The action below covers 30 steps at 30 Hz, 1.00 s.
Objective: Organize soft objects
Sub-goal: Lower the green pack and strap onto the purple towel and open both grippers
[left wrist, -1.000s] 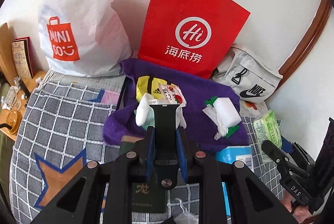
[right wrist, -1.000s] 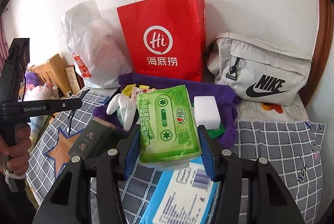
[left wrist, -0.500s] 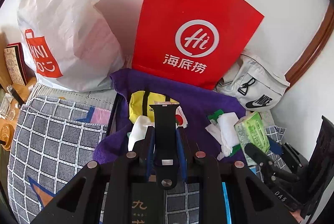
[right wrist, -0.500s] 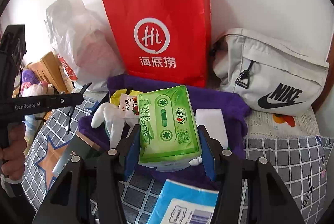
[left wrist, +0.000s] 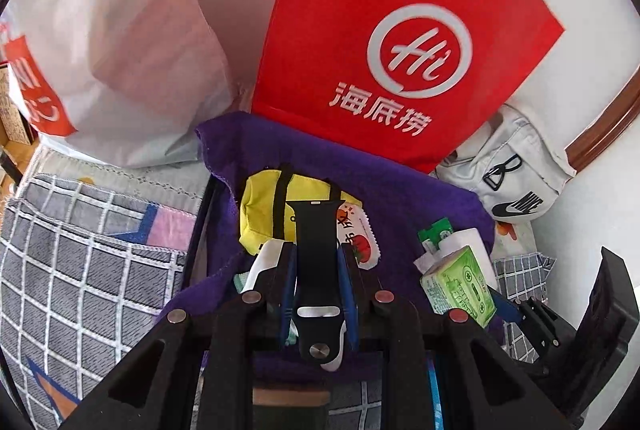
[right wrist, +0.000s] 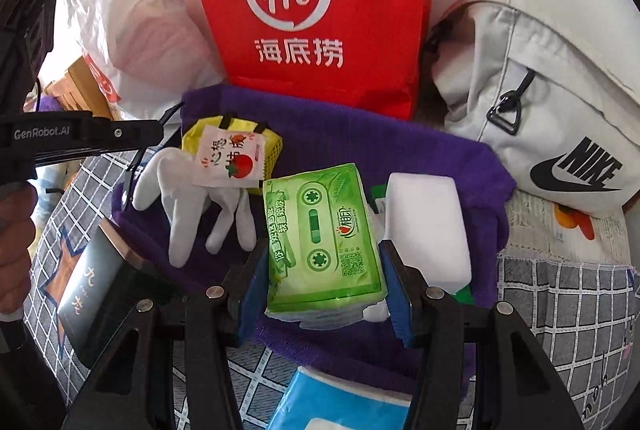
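A: What crowds the purple towel (right wrist: 460, 157)?
B: A glossy red bag (right wrist: 320, 9) behind; white glove (right wrist: 188, 197), sponge (right wrist: 428, 226).
A: Grips?
B: Left gripper (left wrist: 318, 266) pinches a rubbery black strap (left wrist: 316, 250); right gripper (right wrist: 324, 270) clamps the crinkly green tissue pack (right wrist: 320, 234) above the towel.

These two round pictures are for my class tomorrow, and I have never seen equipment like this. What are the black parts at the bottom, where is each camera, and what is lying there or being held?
There is no robot: a person holds a two-fingered tool in each hand, with a wide-angle camera on each looking forward along its fingers. In the left view, the left tool is shut on a black watch strap. In the right view, the right tool is shut on a green tissue pack. Below them, on a purple towel, lie a white glove, a yellow pouch, a tomato sachet and a white sponge block. A red paper bag stands behind it.
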### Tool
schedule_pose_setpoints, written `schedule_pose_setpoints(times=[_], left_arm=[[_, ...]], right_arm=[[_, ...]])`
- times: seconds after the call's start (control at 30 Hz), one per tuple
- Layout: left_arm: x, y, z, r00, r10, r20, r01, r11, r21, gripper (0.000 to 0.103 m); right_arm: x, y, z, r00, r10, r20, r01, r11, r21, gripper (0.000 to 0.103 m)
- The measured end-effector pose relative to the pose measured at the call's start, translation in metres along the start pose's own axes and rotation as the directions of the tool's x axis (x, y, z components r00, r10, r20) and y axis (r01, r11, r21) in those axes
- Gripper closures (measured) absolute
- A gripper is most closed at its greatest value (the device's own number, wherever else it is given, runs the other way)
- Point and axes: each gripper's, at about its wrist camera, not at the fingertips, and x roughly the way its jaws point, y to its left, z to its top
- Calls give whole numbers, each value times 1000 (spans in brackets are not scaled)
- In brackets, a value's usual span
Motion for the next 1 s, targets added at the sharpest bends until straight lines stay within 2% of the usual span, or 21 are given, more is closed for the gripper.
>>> schedule_pose_setpoints(times=[0.17,0.43,0.5,0.63,0.77,1.0], left_arm=[[24,5,1,999,33,-35,-34,999,-10,83],[41,7,-1,997,19,-74,-21,1000,-22,83],[42,6,-1,997,15,-77,-16,1000,-20,83],[43,7,-2,996,-7,-88,4,1000,-29,83],[36,13,-1,995,-33,-90,29,999,-43,83],[5,16,-4,998,-25,-65,22,998,-52,62]], right_arm=[[16,-3,0,1000,-7,-30,6,1000,-6,50],[33,-6,2,997,-25,-67,23,999,-25,49],[36,-6,4,997,-24,-72,22,999,-29,47],[37,-3,4,997,-3,-75,0,999,-42,35],[29,0,5,999,-6,-44,4,999,-40,34],[-18,1,-5,1000,-11,27,11,1000,-4,34]])
